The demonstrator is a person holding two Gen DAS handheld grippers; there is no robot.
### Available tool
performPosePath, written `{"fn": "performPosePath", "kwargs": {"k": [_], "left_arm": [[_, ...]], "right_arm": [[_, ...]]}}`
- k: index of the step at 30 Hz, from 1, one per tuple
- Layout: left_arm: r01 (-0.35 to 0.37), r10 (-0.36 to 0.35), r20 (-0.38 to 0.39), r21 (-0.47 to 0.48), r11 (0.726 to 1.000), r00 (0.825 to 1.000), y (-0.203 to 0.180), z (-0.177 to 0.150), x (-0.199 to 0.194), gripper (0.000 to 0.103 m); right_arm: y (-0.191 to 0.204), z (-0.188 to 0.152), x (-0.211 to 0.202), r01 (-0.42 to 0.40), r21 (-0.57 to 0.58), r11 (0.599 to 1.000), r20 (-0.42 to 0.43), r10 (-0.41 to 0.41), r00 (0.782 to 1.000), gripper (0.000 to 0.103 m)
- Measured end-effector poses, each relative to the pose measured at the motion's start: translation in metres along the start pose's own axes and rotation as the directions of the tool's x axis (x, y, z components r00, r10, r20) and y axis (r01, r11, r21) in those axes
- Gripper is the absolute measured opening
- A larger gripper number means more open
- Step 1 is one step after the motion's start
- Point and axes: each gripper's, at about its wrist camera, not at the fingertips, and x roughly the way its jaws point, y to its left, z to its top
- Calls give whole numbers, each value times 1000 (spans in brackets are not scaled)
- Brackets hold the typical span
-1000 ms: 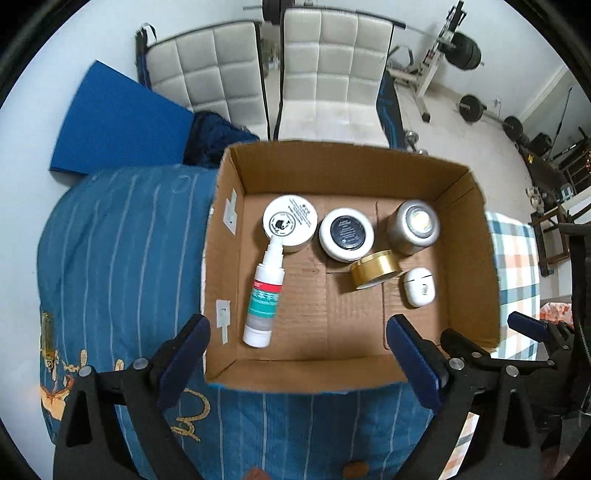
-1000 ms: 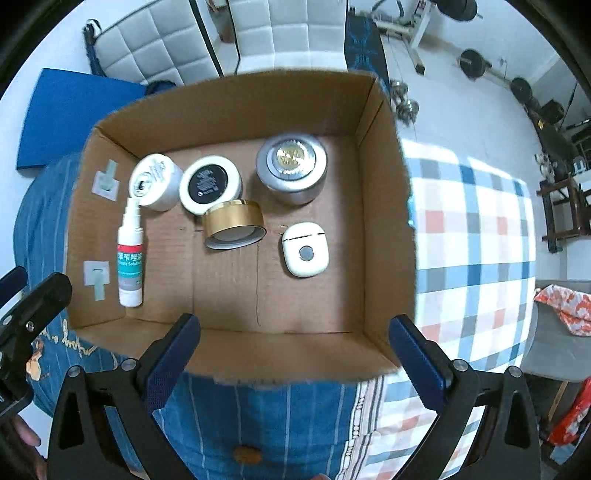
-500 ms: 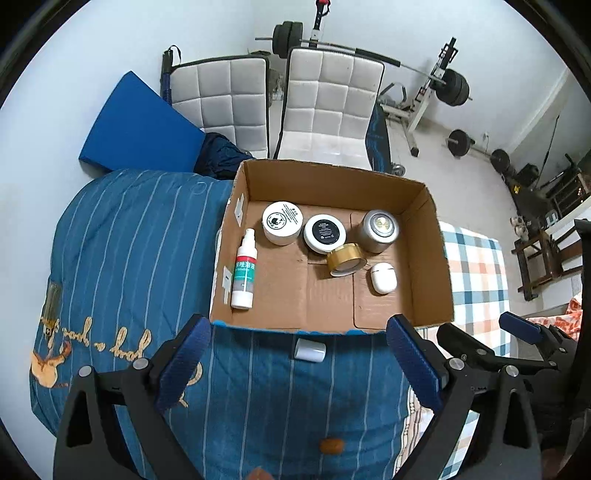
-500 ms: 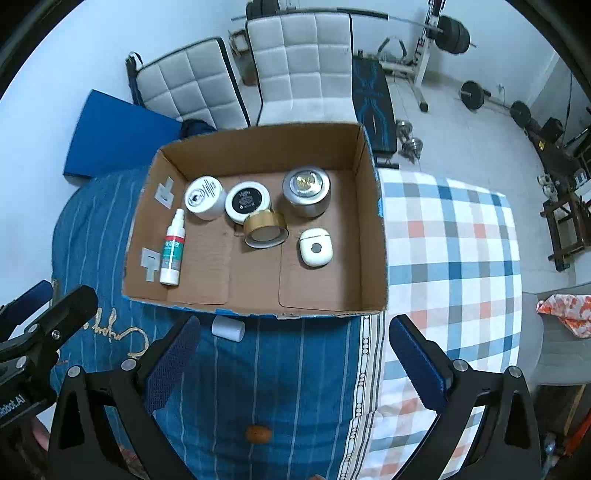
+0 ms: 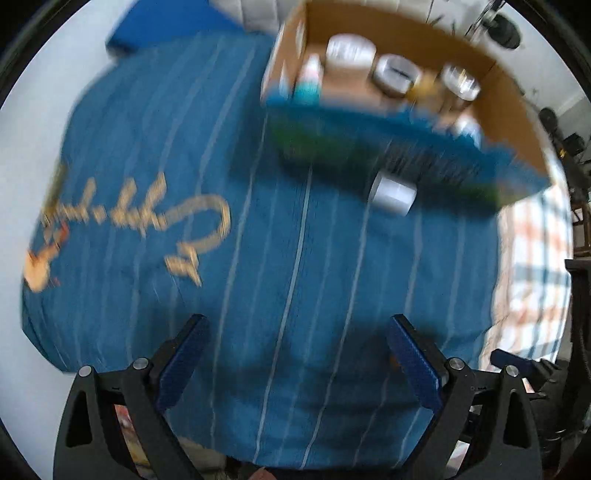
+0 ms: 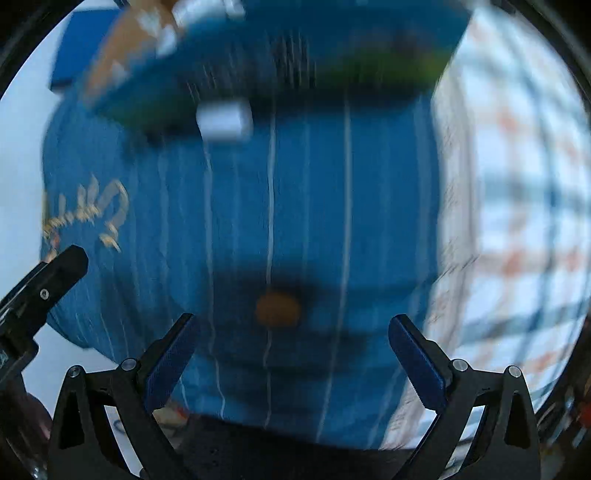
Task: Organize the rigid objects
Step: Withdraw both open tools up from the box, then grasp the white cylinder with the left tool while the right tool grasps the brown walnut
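A blue bedcover with thin white stripes (image 5: 295, 258) spreads over the bed, gold embroidered lettering (image 5: 140, 214) at its left side. To the right of that bedcover lies a white, blue and orange checked cloth (image 6: 517, 221). A flat blue mat (image 5: 166, 29) lies beyond its far left corner.

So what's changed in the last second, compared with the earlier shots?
Both grippers, left and right, have pulled back and low from above the cardboard box to over the blue striped bedspread; the views are motion-blurred. A small white cylinder and a small brown object on the bedspread are now in view. Nothing was gripped or released. Both grippers stay open and empty; the jars remain in the box.
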Motion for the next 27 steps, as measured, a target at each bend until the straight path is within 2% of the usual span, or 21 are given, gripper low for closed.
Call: {"fn": "performPosePath", "kwargs": {"k": [3,6,7,8,9,10,14,15,16,20,24,27], "left_arm": [[-14,14,-47,-3,1000,999,1,-13,28,98],[-23,22,-78,-3,1000,997,-1,-21,46,98],[-24,24,-81,-3,1000,996,-2,-22,49,98],[-24,23,-85,-3,1000,996,-3,-23,50,98],[-21,21,-88,-5,1000,996,-4,-24,52,98],[-18,18,-87,-6,1000,996,-5,-24,52,98],[4,-4,-57,-3,1000,998,-14,-13,41,98],[13,-13,-44,-2,1000,999,-17,-7,37,98],[24,-24,-31,0,1000,999,-22,0,34,98],[75,-75,24,16,997,997,-44,33,33,98],[88,-88,5,80,993,996,-74,65,51,98],[59,-57,-18,130,990,998,-92,81,68,98]], "right_arm": [[3,-5,38,13,18,1000,-42,-12,999,95],[8,-4,60,36,20,999,-62,-35,997,82],[10,-5,66,40,16,999,-73,-39,997,70],[13,-6,72,48,7,999,-84,-48,995,53],[15,-7,77,57,3,998,-93,-56,994,45],[16,-8,80,59,6,998,-96,-58,994,38],[14,-6,68,59,-3,998,-35,-59,998,34],[11,-4,63,56,4,998,-22,-56,998,28],[7,-1,57,53,11,999,-9,-53,999,16],[-15,19,38,72,40,997,41,-74,996,14],[-38,35,41,49,81,996,6,-50,999,14],[-53,38,41,9,132,991,4,-10,1000,15]]}}
